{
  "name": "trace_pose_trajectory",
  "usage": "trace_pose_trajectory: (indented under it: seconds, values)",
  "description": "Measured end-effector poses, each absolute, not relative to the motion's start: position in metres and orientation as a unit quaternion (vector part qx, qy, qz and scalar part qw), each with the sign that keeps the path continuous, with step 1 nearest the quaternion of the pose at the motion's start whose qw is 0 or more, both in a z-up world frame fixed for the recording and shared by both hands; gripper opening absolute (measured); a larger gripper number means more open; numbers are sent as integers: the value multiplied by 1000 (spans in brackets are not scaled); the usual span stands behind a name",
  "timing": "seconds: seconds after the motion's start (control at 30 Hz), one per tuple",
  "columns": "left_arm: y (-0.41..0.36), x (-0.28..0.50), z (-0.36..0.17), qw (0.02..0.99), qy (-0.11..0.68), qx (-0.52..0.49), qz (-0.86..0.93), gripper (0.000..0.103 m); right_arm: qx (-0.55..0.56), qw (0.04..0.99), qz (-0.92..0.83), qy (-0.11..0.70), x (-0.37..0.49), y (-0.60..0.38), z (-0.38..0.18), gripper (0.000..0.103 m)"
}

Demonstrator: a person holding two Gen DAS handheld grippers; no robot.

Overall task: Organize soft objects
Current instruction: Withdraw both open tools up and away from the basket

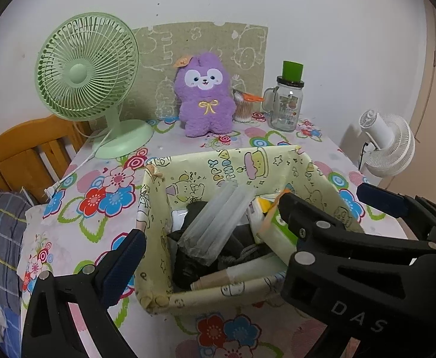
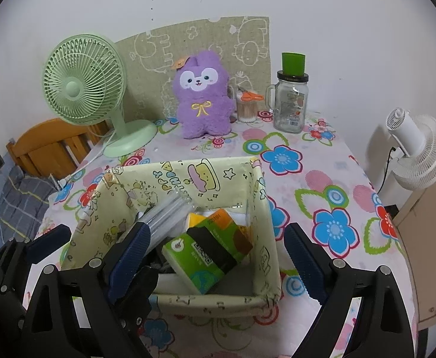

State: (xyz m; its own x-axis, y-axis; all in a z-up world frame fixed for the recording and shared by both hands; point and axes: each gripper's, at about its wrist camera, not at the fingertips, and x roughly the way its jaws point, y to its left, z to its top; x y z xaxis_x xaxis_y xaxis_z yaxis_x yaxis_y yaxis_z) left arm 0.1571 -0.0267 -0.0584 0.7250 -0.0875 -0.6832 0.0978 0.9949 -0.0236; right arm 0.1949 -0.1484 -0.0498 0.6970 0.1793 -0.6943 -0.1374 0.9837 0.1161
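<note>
While seemingly empty — both jaws wide.

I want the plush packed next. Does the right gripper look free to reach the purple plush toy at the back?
Probably yes: the right gripper is open and empty, though the paper-covered storage box stands between it and the purple plush toy.

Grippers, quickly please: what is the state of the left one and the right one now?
Left gripper: jaws open, holding nothing, above the box.
Right gripper: jaws open, holding nothing, above the same box.

Fuzzy purple plush toy point(image 1: 205, 95), glossy glass jar point(image 1: 288, 108), matt paper-covered box point(image 1: 152, 208), printed tablecloth point(image 1: 98, 197).
</note>
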Motion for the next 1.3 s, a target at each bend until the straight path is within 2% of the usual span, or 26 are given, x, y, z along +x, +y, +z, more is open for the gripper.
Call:
trace_pose_trajectory:
  seconds: [1.3]
  values:
    - [-45,67,-28,943,327,11,-60,103,34,941,75,327,96,-175,-15,93]
